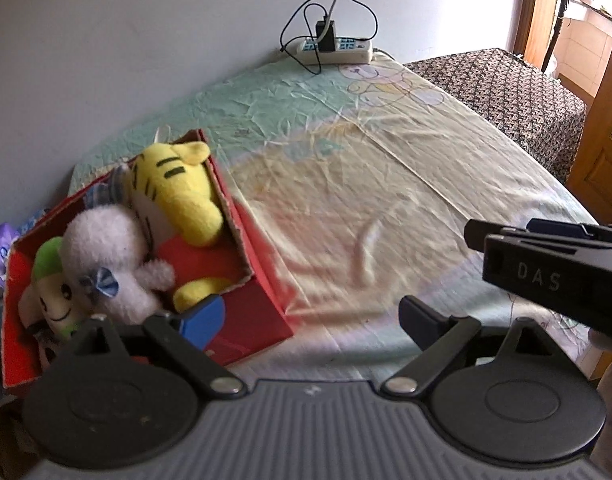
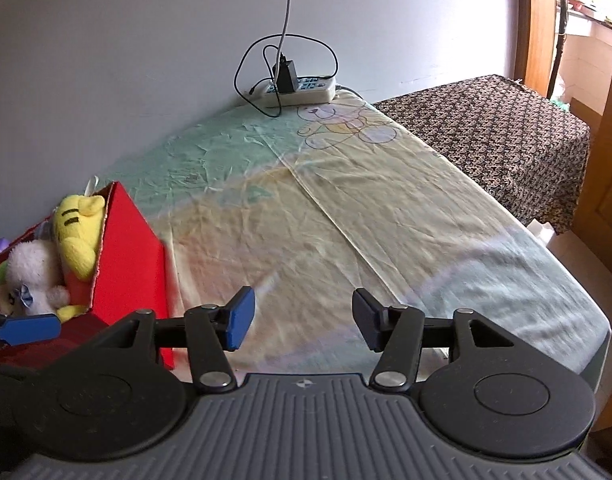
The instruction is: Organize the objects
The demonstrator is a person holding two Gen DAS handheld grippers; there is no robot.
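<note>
Left hand-held gripper [image 1: 312,318] sits low in the left wrist view, jaws spread wide, nothing between them but bedsheet. Its left blue finger [image 1: 203,320] overlaps the near right corner of the red box [image 1: 261,304]; whether it actually touches the cardboard I cannot tell. The other finger hangs over the bed [image 1: 366,184], clear of everything.

Over to the right wrist view: the right hand-held gripper [image 2: 303,318] also stands open, a clear gap between the blue pads, empty, only crumpled sheet showing through. Its body pokes into the right edge of the left wrist view, dark and lettered, above the left gripper's far finger.

And the toys are in the box at the lower left of both frames. A yellow striped tiger plush [image 1: 177,192] leans against the box's right wall, head toward the upper end. A white fluffy plush [image 1: 105,256] with a small blue bow lies just beside it, touching. A green-topped plush [image 1: 49,280] with a smiling face is tucked in the near left corner. The box rests on the bed near the wall.

At the top centre of the frame, a power strip [image 1: 338,48] with a black charger plugged in lies against the wall.
</note>
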